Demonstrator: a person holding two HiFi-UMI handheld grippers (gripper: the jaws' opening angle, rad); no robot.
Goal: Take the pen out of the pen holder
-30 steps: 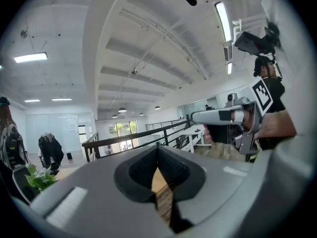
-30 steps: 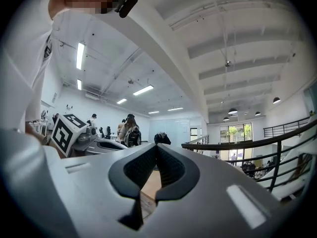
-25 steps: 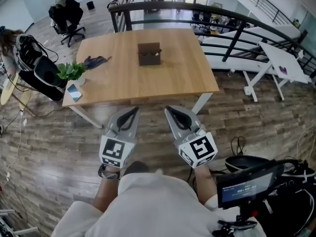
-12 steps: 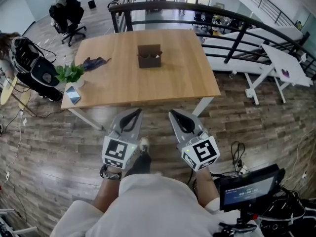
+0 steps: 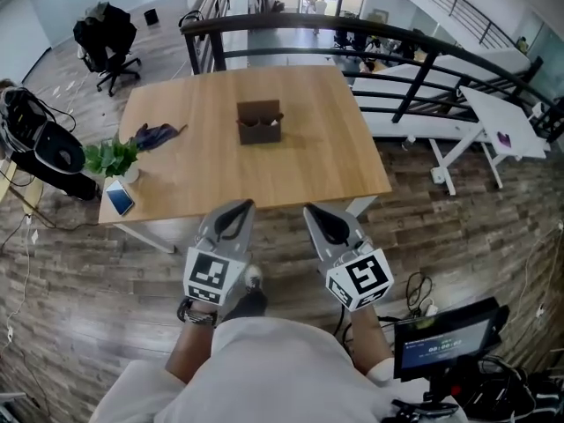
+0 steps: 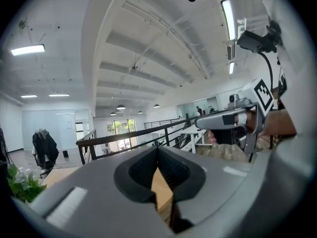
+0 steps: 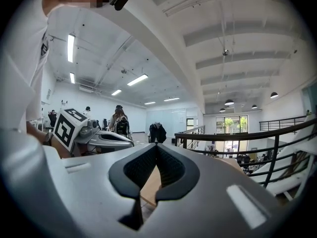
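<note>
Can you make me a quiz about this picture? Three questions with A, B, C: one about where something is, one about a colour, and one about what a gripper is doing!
1. Where is the brown box-shaped pen holder?
A. Near the middle of the light wooden table
B. On the floor
C. Between a gripper's jaws

2. What colour are the leaves of the small potted plant?
A. Red
B. Yellow
C. Green

3. How are the jaws of the left gripper?
A. Wide apart
B. Shut, with nothing between them
C. Shut on a pen

Answers:
1. A: it stands on the tabletop, away from the edges.
2. C: the leaves at the table's left edge are green.
3. B: the left gripper view shows the tips together and empty.
</note>
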